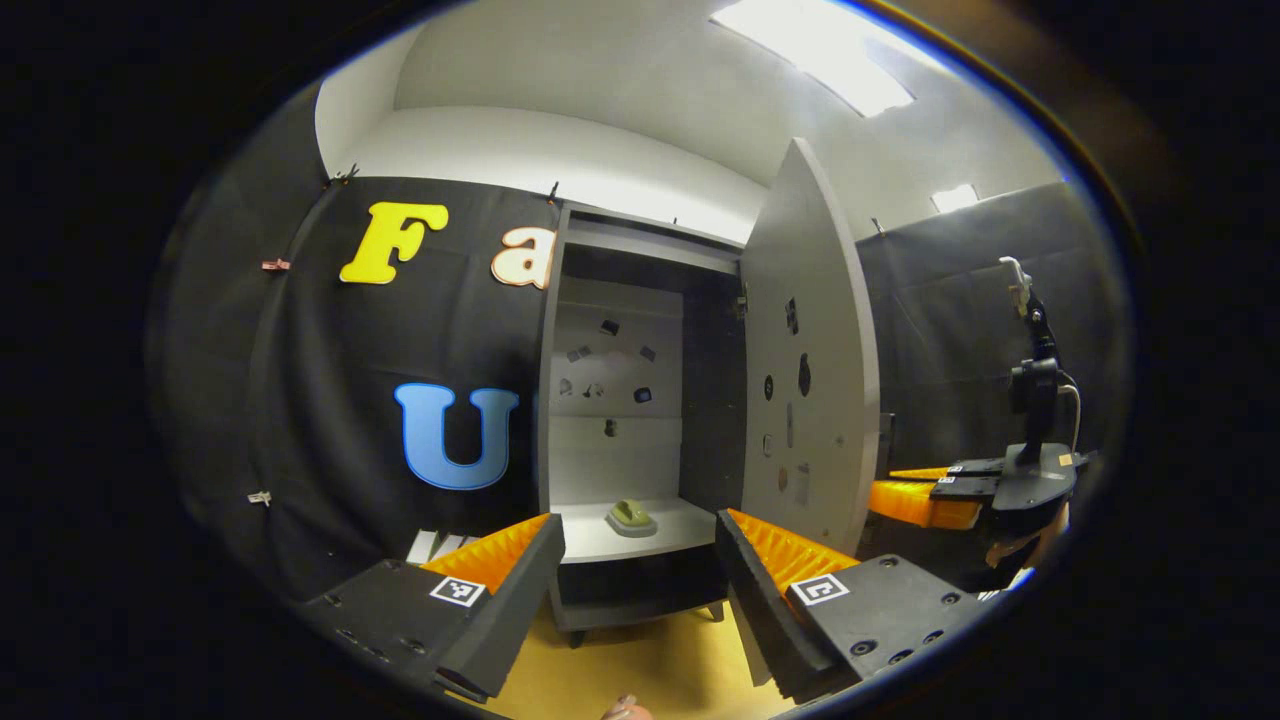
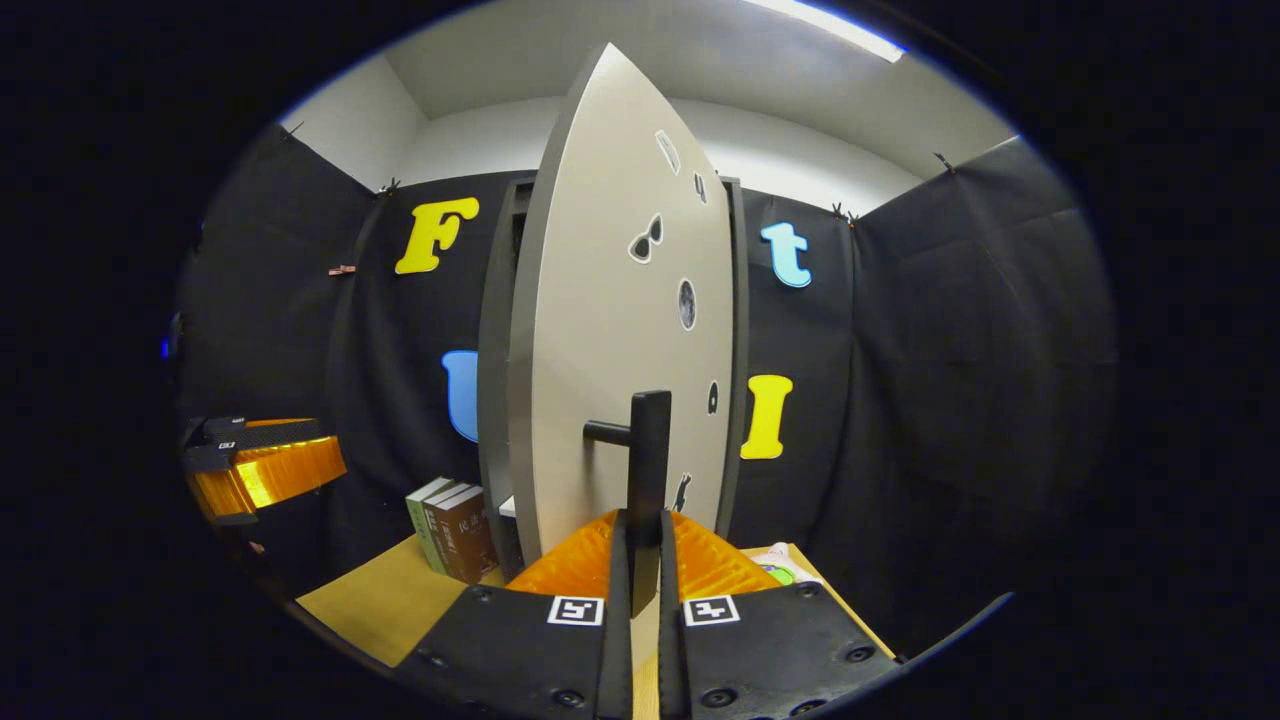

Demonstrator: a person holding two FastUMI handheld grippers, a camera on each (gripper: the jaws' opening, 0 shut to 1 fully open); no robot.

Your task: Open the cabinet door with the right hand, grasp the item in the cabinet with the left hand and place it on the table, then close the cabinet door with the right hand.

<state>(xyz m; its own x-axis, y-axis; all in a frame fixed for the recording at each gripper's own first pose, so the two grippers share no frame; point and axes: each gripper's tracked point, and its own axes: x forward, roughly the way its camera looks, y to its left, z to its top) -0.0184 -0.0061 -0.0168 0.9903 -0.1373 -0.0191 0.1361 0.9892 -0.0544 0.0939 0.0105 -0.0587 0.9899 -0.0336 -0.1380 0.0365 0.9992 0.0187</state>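
Cabinet point(image 1: 640, 400) open, green item point(image 1: 631, 516) lying flat, left gripper point(image 1: 640, 560) spread, right gripper point(image 2: 640, 560) pinching upright handle point(image 2: 648, 470)

Recording booth: black cloth walls point(image 2: 950, 330), cabinet point(image 1: 640, 420).

left claw point(image 1: 640, 560): fingers spread wide | right claw point(image 2: 641, 560): fingers clamped together
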